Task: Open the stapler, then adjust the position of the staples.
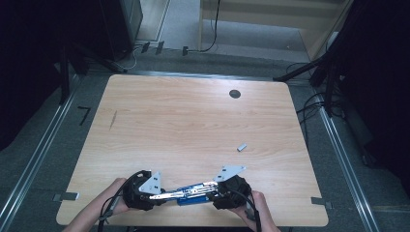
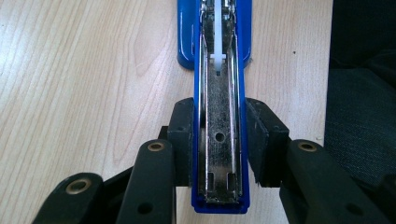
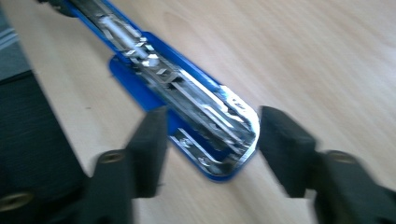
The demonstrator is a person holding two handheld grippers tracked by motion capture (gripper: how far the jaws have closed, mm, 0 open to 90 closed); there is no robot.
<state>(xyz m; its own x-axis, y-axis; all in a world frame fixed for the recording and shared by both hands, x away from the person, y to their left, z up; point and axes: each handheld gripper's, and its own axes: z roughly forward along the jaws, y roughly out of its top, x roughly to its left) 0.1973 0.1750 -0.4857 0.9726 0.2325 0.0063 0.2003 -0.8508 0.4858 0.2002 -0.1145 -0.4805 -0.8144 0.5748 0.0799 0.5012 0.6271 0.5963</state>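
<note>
A blue, opened-out stapler with a bright metal staple channel [image 1: 191, 192] lies flat at the near edge of the pale wood-grain worktop [image 1: 193, 121], stretched between two hands. The left hand-held gripper [image 2: 219, 144] clamps one end of the stapler, its black pads pressed against the blue sides (the left gripper view shows the metal channel running straight up between them, with a small white plastic pusher [image 2: 218, 51] partway along). The right hand-held gripper [image 3: 212, 149] stands apart from the other end: its jaws straddle the rounded metal tip with clear gaps on both sides, gripping nothing. That right gripper view is blurred, so fine detail of the stapler's mechanism is hard to make out. In the high view, grey three-cornered plates and the person's hands hide much of both grippers, and the forearms are cut off at the bottom edge. A small grey metal piece [image 1: 241, 146] lies well apart on the worktop; what it is cannot be told. No writing or brand is readable anywhere.
</note>
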